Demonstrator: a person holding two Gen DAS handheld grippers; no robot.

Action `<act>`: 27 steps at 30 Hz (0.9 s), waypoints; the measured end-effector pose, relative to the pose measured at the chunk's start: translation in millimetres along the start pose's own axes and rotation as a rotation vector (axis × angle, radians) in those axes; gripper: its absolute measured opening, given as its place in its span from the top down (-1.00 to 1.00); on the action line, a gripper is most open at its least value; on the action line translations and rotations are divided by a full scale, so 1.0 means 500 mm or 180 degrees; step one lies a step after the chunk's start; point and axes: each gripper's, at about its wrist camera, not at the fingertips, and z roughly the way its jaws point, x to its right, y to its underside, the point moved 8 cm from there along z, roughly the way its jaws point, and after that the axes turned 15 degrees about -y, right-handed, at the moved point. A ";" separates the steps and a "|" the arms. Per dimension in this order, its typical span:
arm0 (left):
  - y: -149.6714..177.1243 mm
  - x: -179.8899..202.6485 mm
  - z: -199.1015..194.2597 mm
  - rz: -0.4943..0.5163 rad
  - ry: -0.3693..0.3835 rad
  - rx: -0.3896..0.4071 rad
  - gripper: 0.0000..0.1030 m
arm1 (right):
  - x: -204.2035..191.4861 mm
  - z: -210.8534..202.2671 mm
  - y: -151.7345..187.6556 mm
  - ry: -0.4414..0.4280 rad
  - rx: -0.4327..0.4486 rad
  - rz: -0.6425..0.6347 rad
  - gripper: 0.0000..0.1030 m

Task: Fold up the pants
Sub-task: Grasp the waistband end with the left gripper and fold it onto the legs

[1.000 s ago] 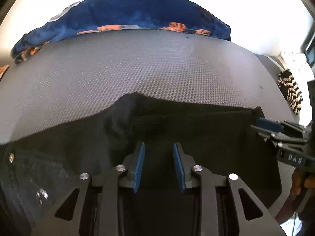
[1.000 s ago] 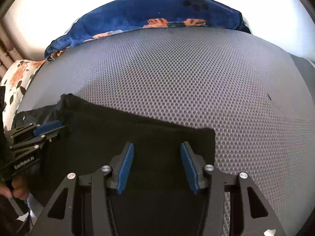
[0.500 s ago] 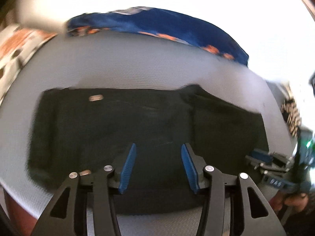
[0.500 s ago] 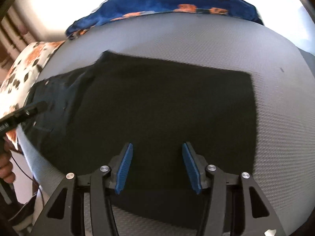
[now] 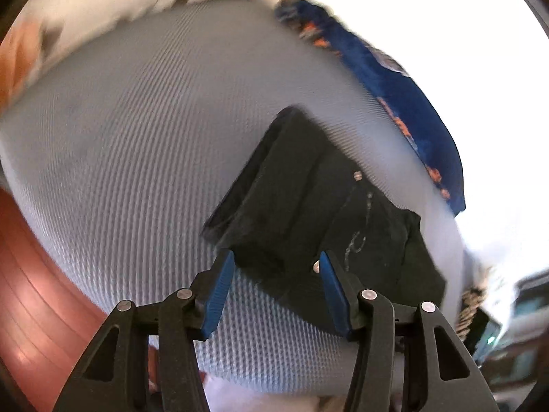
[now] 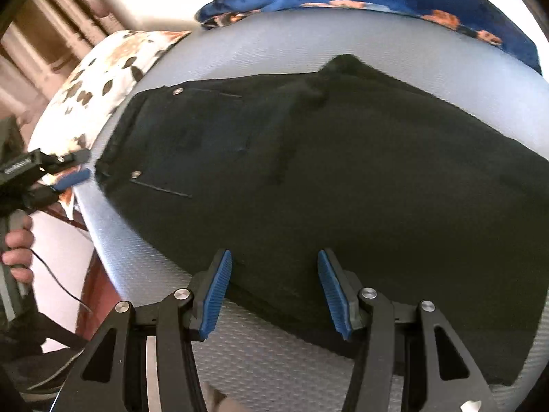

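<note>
pants | flat, folded | long axis left-right | waistband left

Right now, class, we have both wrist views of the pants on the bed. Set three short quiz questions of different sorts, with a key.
1. True or false: the right gripper is clamped on the pants.
2. Which lies beside the waistband end? A) spotted pillow B) striped towel C) red bucket
3. Fill in: the pants lie on a grey ____.

Key: 1 false, its jaws are opening with nothing pinched; 2 A; 3 mattress.
</note>
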 end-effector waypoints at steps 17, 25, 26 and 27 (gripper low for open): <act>-0.014 -0.025 0.089 -0.0135 0.0841 -0.0471 -0.15 | 0.052 -0.018 -0.025 0.0207 0.0064 0.0282 -0.19; -0.055 -0.019 0.096 -0.0135 0.1042 -0.0408 -0.15 | 0.050 -0.005 -0.024 0.0277 0.0025 0.0277 -0.26; -0.060 -0.012 0.099 -0.0090 0.1057 -0.0382 -0.15 | 0.051 -0.004 -0.025 0.0286 0.0026 0.0282 -0.26; -0.065 -0.005 0.102 -0.0052 0.1073 -0.0372 -0.15 | 0.050 -0.003 -0.025 0.0289 0.0030 0.0287 -0.27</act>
